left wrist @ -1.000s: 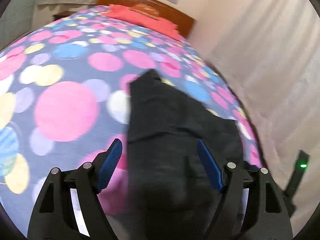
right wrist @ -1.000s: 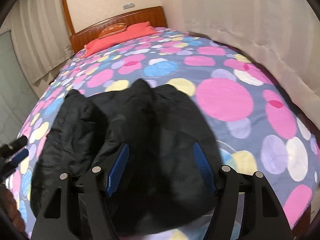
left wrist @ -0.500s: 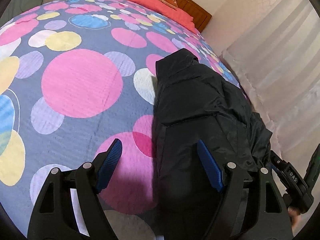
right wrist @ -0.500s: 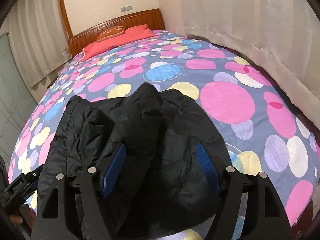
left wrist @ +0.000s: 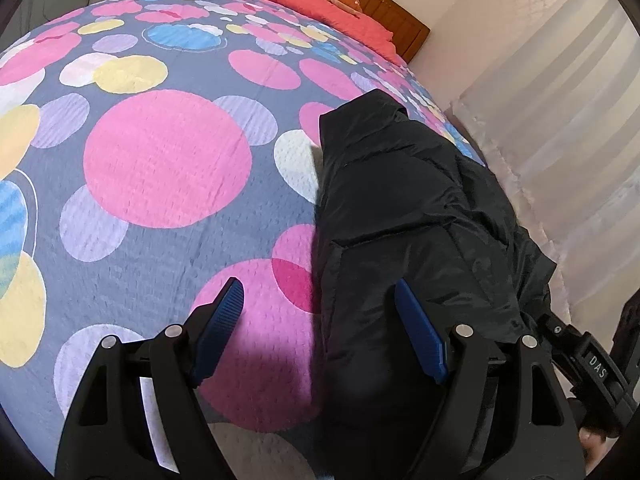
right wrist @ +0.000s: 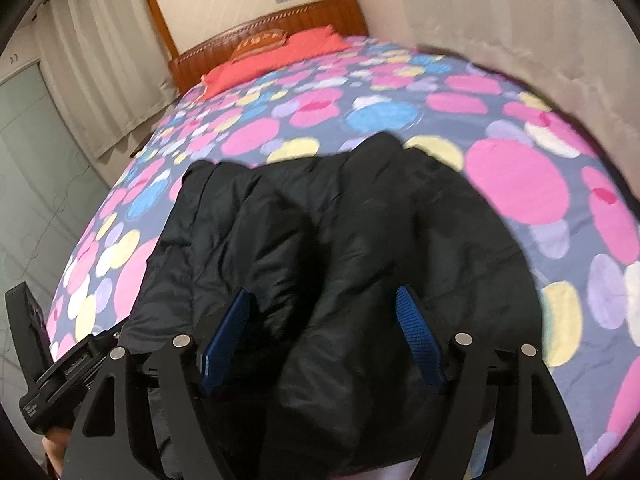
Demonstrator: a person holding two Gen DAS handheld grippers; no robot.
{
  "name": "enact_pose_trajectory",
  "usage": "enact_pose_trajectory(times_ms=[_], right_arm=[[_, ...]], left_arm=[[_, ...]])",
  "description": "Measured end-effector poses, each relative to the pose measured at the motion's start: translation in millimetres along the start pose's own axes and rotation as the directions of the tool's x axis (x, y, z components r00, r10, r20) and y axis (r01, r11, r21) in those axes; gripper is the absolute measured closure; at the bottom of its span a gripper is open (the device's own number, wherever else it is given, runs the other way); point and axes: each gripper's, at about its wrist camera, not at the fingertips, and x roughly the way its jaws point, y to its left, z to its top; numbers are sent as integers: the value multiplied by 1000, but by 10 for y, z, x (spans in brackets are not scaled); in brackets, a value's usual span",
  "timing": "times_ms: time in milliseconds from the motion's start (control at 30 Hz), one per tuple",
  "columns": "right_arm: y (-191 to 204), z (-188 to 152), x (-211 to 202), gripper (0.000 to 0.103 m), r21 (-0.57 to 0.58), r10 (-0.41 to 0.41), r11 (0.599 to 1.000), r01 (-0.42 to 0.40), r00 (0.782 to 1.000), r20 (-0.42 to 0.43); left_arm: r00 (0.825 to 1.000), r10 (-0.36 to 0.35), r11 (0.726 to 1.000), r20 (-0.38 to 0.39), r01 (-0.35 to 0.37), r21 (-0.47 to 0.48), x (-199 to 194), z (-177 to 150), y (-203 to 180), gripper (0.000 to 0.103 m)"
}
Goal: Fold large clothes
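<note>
My left tool hangs above the near edge of the bed with its blue pads spread wide and nothing between them; one pad sits over the dotted bedspread, the other over the black jacket. I hold it there because the jacket's long straight edge runs right under the gap, and I judge that edge is what I should pinch next.

My right tool is likewise spread apart and holds nothing. It hovers over the middle of the black jacket, which fills the space between its pads without being gripped, as far as I can tell. This view is a little blurred.

The jacket lies on the bedspread near the foot of the bed, toward the curtain side in the left view, puffy and already doubled lengthwise into a long bundle with a ridge down the middle and the collar end pointing at the headboard. I judge the side folds are made and the crosswise fold is not. The padding looks springy, so a loose pinch may let the layers slide open.

The red pillows lie well apart from it.
</note>
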Motion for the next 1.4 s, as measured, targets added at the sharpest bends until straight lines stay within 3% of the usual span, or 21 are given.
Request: enact_pose_trajectory(times_ms=[300, 433, 900, 967, 1067, 1133, 1267, 1400], right_arm=[[54, -30, 138, 29, 2, 6, 1000, -6, 1000, -14], [62, -39, 195, 47, -7, 12, 1000, -12, 1000, -29], [63, -49, 231, 60, -18, 21, 1000, -22, 999, -38], [65, -53, 222, 70, -15, 24, 1000, -24, 999, -33], [71, -45, 193, 84, -26, 32, 999, -32, 999, -17], [78, -25, 149, 88, -36, 32, 999, -32, 999, 0], [-9, 85, -30, 92, -25, 39, 999, -38, 998, 54], [-84, 243, -201, 93, -80, -4, 997, 13, 994, 110]], left_arm=[[1000, 2, 1000, -13, -2, -10, 86, -14, 44, 25], [1000, 1, 1000, -15, -1, -9, 101, -11, 42, 25], [1000, 2, 1000, -19, -2, 6, 132, -4, 21, 25], [1000, 1, 1000, -19, -1, 7, 131, -5, 21, 25], [1000, 3, 1000, -22, -3, 11, 125, 0, 13, 25], [1000, 9, 1000, -21, -8, 21, 107, 19, -3, 25], [1000, -1, 999, -19, 2, 45, 51, 64, -69, 25], [1000, 20, 994, 5, -20, 109, 19, 105, -238, 25]])
